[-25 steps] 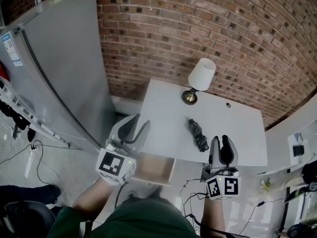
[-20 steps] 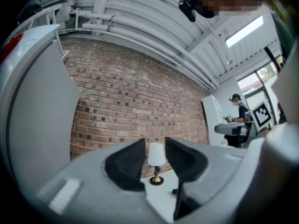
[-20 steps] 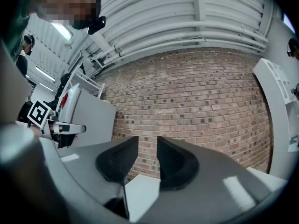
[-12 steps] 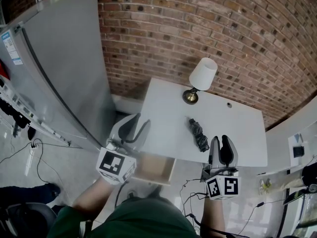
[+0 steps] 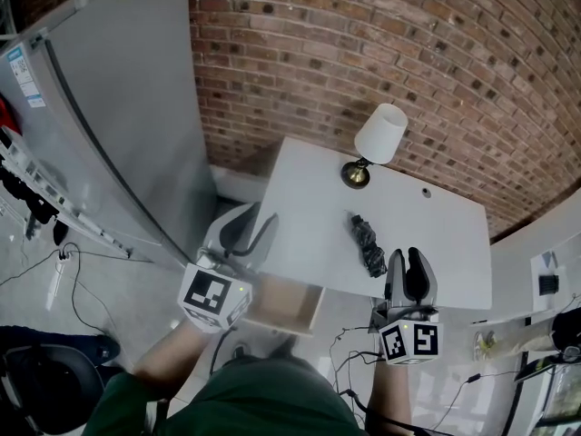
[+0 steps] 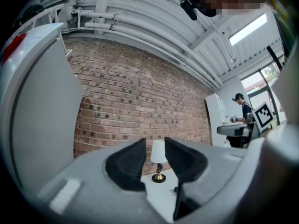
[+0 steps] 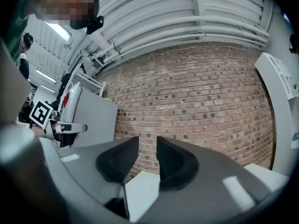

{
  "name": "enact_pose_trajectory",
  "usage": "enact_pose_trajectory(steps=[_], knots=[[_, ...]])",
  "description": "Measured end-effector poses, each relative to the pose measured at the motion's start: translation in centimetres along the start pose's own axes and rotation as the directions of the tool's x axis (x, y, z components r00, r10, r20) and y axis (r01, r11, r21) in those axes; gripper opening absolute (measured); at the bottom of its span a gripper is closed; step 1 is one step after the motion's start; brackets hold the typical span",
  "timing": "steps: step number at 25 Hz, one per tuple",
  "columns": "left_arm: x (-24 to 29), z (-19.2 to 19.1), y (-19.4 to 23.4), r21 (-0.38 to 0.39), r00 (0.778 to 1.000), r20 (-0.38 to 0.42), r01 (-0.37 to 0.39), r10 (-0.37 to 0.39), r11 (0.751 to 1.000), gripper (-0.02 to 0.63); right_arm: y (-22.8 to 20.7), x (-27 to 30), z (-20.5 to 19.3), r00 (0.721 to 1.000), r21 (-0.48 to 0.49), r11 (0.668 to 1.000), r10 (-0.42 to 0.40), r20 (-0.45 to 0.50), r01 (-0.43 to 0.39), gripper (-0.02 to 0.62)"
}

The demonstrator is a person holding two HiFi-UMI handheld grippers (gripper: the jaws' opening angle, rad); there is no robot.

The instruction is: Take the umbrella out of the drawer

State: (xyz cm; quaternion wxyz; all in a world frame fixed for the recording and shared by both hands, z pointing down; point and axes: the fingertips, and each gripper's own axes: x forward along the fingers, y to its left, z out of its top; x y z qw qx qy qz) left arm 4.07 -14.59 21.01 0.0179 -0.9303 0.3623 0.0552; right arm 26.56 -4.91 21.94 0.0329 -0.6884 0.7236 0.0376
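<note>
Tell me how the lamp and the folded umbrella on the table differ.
The lamp stands upright; the umbrella lies flat. The lamp has a white shade on a brass-coloured base; the umbrella is a dark, crumpled bundle. The lamp sits at the table's back edge by the brick wall; the umbrella lies nearer the front, close to the right gripper. Both rest on that white table.

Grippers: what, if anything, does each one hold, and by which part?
Nothing is held. The left gripper and right gripper both have jaws apart with nothing between them; the umbrella lies loose on the table.
</note>
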Motion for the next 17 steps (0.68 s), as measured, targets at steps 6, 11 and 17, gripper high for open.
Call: enact_pose_trajectory(steps=[6, 11, 17], knots=[[0.2, -0.5, -0.1, 0.012, 1.000, -0.011, -0.001, 0.001, 1.000, 0.121, -0.4, 0.2, -0.5, 1.000, 0.006, 1.000, 0.001, -0.008, -0.001, 0.121], [0.6, -0.7, -0.2, 0.024, 1.000, -0.019, 0.000, 0.000, 1.000, 0.121, -0.9, 0.4, -0.6, 1.000, 0.008, 1.000, 0.002, -0.004, -0.002, 0.118], [1.7, -0.9, -0.7, 0.026, 1.000, -0.023, 0.001, 0.000, 1.000, 0.121, -2.0, 0.6, -0.8, 1.000, 0.012, 1.000, 0.000, -0.005, 0.000, 0.117]])
